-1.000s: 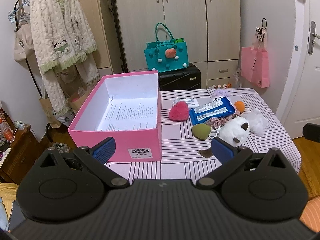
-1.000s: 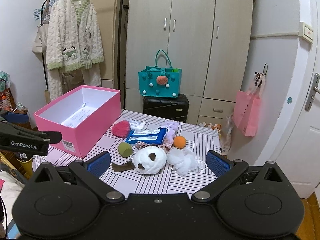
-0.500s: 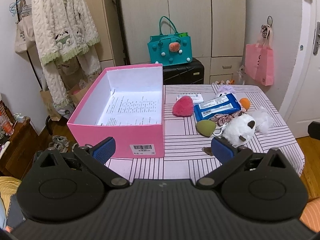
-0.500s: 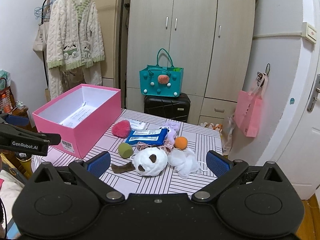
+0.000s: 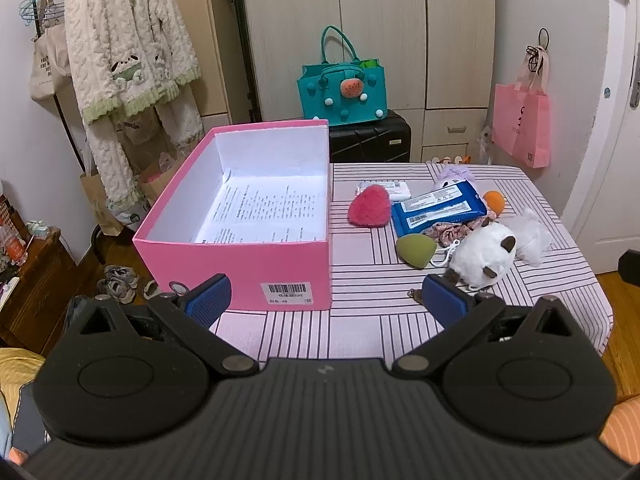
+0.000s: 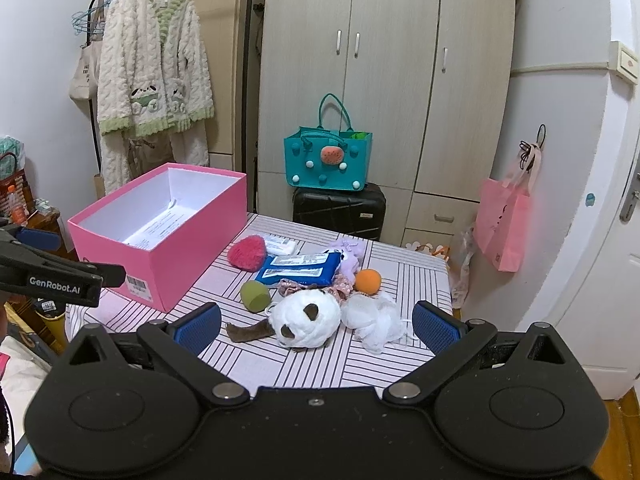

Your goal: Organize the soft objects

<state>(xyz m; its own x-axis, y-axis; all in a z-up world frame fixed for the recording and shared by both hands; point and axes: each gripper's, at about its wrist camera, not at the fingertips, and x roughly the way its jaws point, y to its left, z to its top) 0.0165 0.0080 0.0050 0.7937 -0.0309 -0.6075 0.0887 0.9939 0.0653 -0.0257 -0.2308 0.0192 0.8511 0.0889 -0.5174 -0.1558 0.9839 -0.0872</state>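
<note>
An open pink box [image 5: 240, 264] [image 6: 188, 264] with a printed sheet inside stands on the left of the striped table [image 5: 380, 320]. Right of it lie soft things: a red fluffy heart [image 5: 370, 211] [image 6: 247, 253], a green sponge [image 5: 416, 251] [image 6: 255, 295], a blue wipes pack [image 5: 438, 209] [image 6: 300, 269], a white plush head [image 5: 482, 258] [image 6: 308, 314], an orange ball [image 5: 493, 200] [image 6: 367, 281], a white mesh puff [image 6: 376, 318] and a purple plush [image 6: 348, 254]. My left gripper [image 5: 326, 300] hangs open before the box's front wall. My right gripper [image 6: 316, 322] is open, above the table's near edge by the plush head.
A teal bag [image 5: 344, 88] sits on a black suitcase [image 5: 370, 140] behind the table, before a wardrobe. A fluffy robe [image 5: 128, 48] hangs on a rack at left. A pink bag [image 5: 522, 128] hangs at right near a door. Shoes [image 5: 118, 284] lie on the floor.
The left view has shifted slightly, with the box and table sitting a little lower and more centred. The right view has crept a bit closer to the table. Both grippers stay open and empty.
</note>
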